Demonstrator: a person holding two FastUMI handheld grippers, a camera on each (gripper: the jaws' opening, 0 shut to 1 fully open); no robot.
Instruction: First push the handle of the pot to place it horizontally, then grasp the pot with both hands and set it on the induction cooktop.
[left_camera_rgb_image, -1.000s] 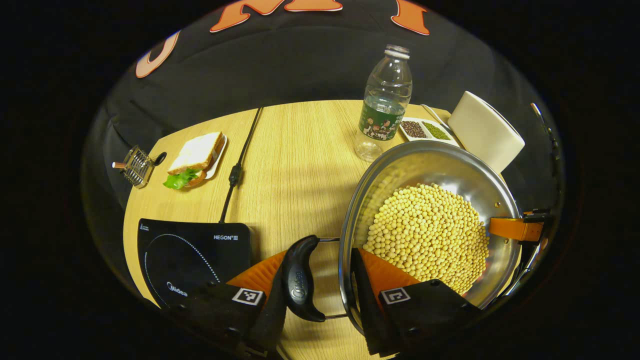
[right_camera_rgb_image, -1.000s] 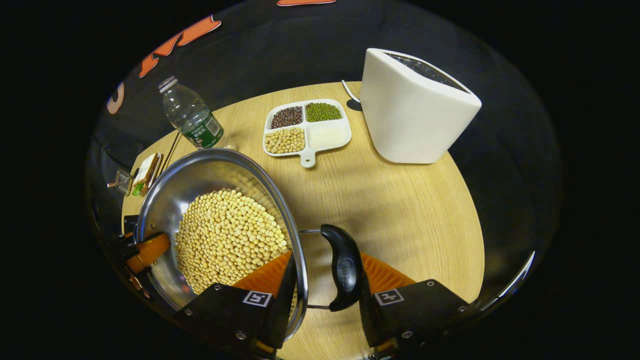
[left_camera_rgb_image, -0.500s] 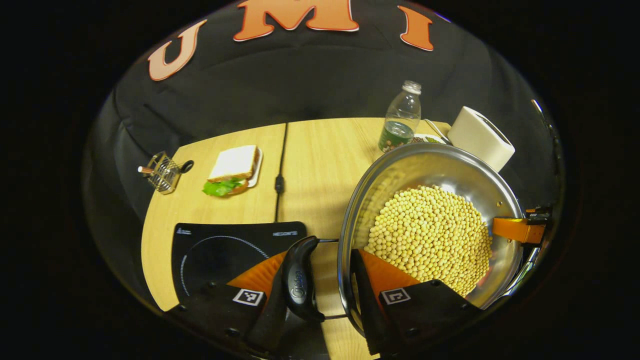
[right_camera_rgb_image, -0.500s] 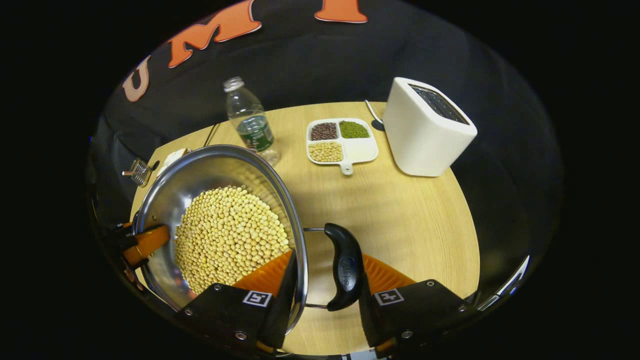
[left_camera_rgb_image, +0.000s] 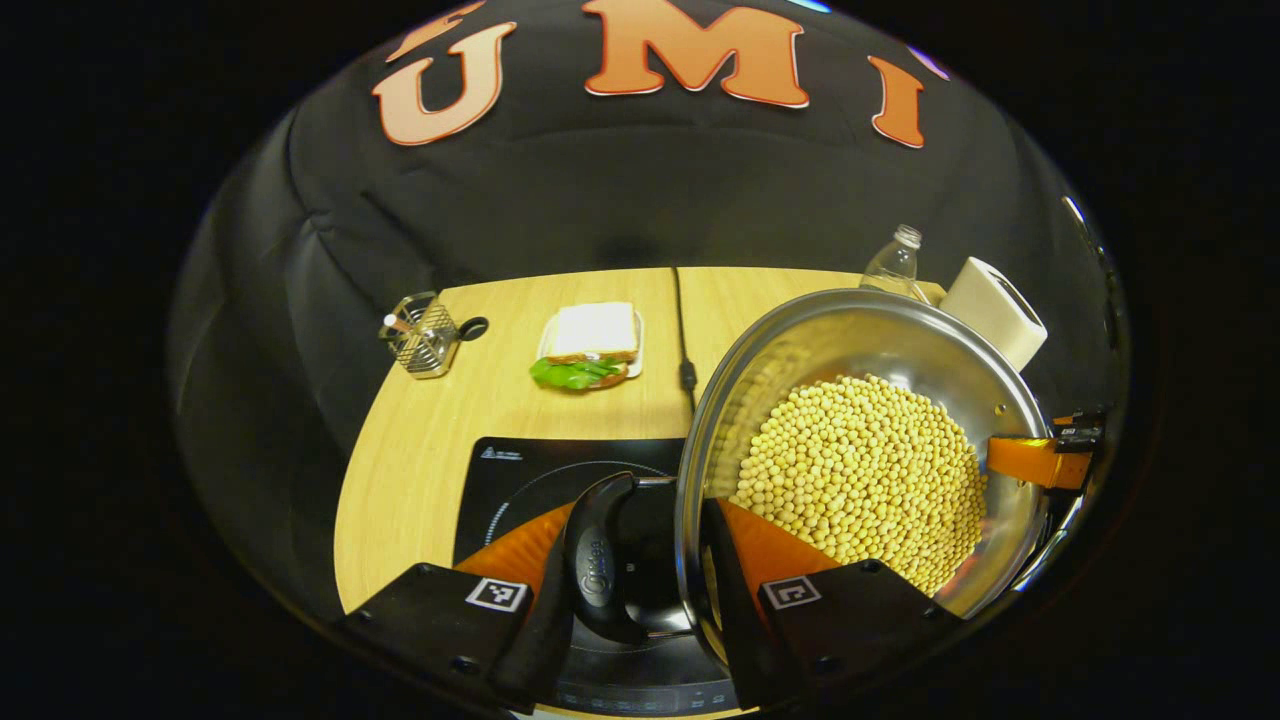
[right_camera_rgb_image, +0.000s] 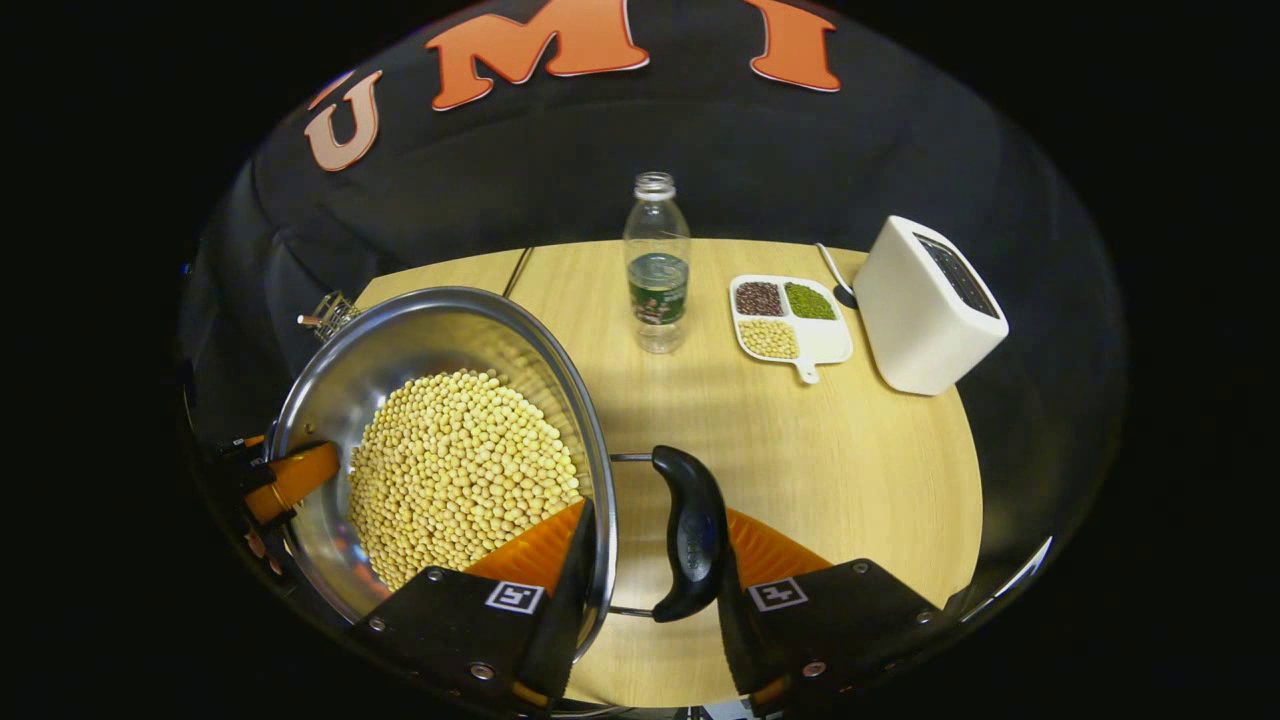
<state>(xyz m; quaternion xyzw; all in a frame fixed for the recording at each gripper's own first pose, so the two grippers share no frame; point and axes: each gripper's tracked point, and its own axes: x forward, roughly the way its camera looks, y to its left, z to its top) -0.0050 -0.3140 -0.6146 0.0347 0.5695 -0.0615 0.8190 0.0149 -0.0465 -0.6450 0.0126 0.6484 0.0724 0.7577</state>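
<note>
A steel pot filled with soybeans hangs off the table between both grippers. My left gripper is shut across the pot's black left handle and rim, one finger inside the wall. The black induction cooktop lies directly under that handle. In the right gripper view, my right gripper clamps the other black handle and the rim of the pot the same way. Each view shows the opposite gripper's orange finger at the pot's far side.
Behind the cooktop sit a sandwich plate, a wire rack and the cooktop's cable. A water bottle, a divided bean dish and a white box appliance stand on the wooden table.
Both grippers have carried the pot leftward across the table. The cooktop has come under the left handle, and the bottle, dish and white appliance have dropped away to the right.
</note>
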